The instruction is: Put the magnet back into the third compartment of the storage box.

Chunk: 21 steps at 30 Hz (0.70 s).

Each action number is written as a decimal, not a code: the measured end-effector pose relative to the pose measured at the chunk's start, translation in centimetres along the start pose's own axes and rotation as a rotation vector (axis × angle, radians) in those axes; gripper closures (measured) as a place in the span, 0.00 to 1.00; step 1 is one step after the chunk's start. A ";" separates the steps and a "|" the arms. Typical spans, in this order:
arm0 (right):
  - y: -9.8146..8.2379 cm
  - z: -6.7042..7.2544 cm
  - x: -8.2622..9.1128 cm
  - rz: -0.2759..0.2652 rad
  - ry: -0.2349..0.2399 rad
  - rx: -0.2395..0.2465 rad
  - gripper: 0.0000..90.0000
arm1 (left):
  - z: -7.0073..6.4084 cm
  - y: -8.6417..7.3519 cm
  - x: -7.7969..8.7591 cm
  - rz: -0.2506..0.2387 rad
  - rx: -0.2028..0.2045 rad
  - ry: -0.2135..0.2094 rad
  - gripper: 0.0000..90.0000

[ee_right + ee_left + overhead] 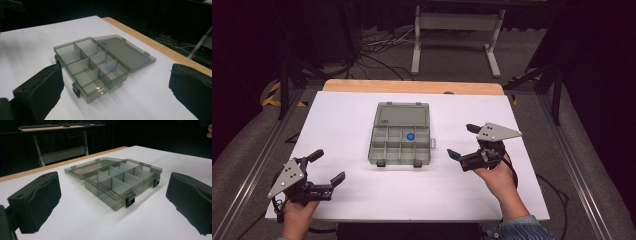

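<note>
- The compartment box [400, 134], of smoky grey see-through plastic, sits near the middle of the white tabletop [342, 120] with its lid [402, 114] laid flat open behind it.
- A small blue piece [410, 136] lies in one of its middle cells.
- The left tongs [328, 169] hang open near the tabletop's front-left corner, well apart from the box.
- The right tongs [461, 141] also stand open, empty, just right of the box.
- The box looks light, stiff and smooth, so it would probably slide if pushed.
- Its thin walls look best pinched at an outer rim or by the black latches [130, 200] at the front; the hinged lid may flop.
</note>
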State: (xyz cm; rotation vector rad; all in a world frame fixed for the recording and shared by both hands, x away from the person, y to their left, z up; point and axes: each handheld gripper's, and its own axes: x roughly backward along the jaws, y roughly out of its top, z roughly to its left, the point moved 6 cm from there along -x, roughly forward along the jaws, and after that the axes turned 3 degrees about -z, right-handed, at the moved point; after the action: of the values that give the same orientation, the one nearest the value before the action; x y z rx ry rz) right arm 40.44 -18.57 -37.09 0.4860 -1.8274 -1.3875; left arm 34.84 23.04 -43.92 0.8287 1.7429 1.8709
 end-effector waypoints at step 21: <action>-5.1 -1.4 3.4 -0.104 -0.049 -0.045 0.00 | -0.1 0.1 -0.1 -0.011 0.002 0.000 0.00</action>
State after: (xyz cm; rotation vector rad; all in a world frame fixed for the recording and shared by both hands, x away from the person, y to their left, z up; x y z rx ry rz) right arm 38.65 -23.52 -40.55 0.5342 -1.8284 -1.5197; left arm 34.80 22.92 -43.87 0.8181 1.7455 1.8621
